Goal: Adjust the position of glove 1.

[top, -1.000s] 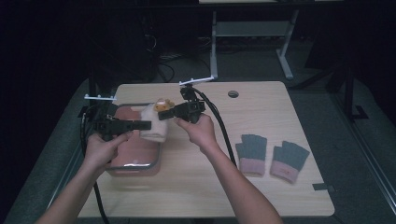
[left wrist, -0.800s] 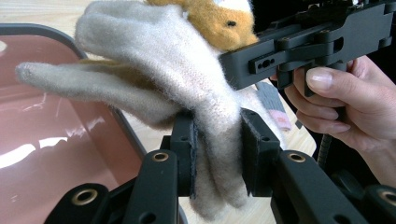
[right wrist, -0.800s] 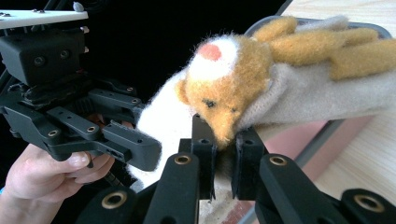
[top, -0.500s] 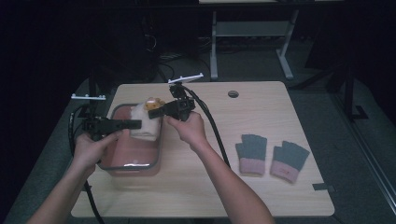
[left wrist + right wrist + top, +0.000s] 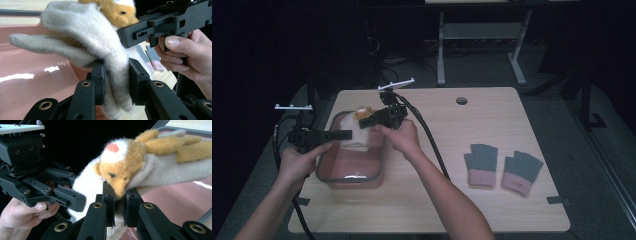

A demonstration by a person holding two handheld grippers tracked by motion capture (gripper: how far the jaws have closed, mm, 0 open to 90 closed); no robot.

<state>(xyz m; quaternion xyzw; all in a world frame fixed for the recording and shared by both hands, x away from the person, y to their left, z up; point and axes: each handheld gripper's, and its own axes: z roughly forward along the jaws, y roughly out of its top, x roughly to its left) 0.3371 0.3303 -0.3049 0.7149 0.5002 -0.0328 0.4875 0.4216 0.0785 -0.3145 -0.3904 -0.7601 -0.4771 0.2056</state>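
A cream knitted glove point(image 5: 353, 134) with an orange animal face point(image 5: 362, 114) hangs over the pink bin point(image 5: 332, 176), held between both grippers. In the left gripper view my left gripper point(image 5: 116, 75) is shut on the glove's cream fabric point(image 5: 82, 32), with the orange face point(image 5: 112, 10) above it. My right gripper point(image 5: 120, 195) is shut on the glove just under the animal face point(image 5: 120, 167). From above, the left gripper point(image 5: 346, 134) comes in from the left and the right gripper point(image 5: 366, 123) from the right. Their tips are close together at the glove.
A pair of grey gloves with pink cuffs point(image 5: 482, 164) point(image 5: 521, 171) lies on the wooden table point(image 5: 437, 200) to the right. Black cables trail from both grippers across the table. A round hole point(image 5: 461, 100) sits near the table's far edge.
Both grippers have moved left with the cream glove between them, and the left hand has drawn back toward the table's left edge.
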